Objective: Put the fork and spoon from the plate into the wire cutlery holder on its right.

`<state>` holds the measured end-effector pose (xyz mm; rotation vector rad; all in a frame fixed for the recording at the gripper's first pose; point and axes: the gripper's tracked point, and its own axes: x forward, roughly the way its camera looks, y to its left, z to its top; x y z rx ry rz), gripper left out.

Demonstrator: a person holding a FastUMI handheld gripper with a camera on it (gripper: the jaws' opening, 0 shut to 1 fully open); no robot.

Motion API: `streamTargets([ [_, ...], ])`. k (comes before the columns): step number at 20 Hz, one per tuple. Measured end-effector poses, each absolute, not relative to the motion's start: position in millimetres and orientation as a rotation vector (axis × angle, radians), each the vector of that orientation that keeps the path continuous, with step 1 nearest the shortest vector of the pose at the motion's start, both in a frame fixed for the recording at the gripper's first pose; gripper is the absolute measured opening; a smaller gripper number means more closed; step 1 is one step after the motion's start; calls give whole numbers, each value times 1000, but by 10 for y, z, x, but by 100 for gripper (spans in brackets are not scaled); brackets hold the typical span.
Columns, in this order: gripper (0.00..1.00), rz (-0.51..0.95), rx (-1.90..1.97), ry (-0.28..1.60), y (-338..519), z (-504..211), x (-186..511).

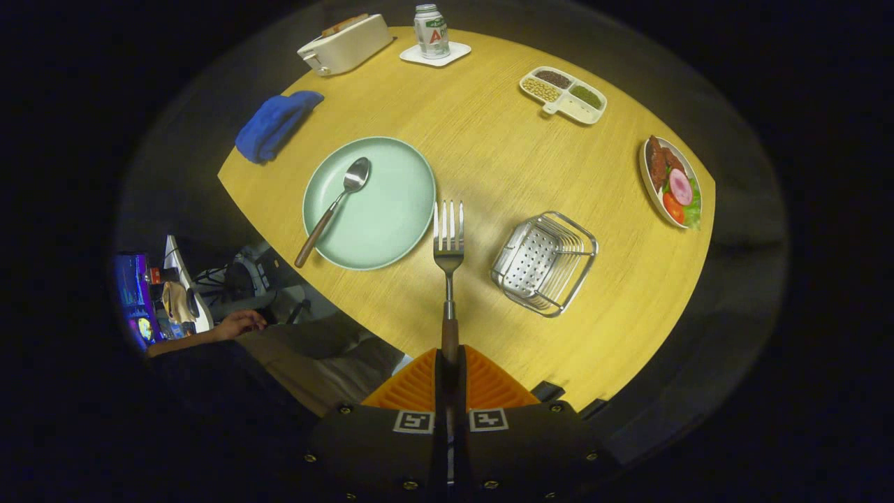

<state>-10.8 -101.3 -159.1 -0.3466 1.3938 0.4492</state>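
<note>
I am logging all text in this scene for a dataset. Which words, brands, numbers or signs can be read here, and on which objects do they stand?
Label print on the small metal can on the white coaster: too small and blurred to read.
The lit colourful screen: blurred, unreadable.
The gripper, jaws shut on the wooden-handled steel fork: two square black-and-white markers, patterns, no words.

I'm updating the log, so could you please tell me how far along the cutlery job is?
Nothing is finished yet: the wire cutlery holder looks empty. In hand is the fork, its wooden handle clamped between the tongs, lifted off the plate with its tines pointing ahead, the holder just to its right. Left to do: drop the fork into the holder, then fetch the spoon lying on the plate.
</note>
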Motion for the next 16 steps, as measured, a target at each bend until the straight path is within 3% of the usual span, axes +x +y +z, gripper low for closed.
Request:
streamTargets([
  [7,4,373,-425,1497,-1649,-1356,-33],
  [16,4,352,-544,1643,-1788,-1737,274],
])
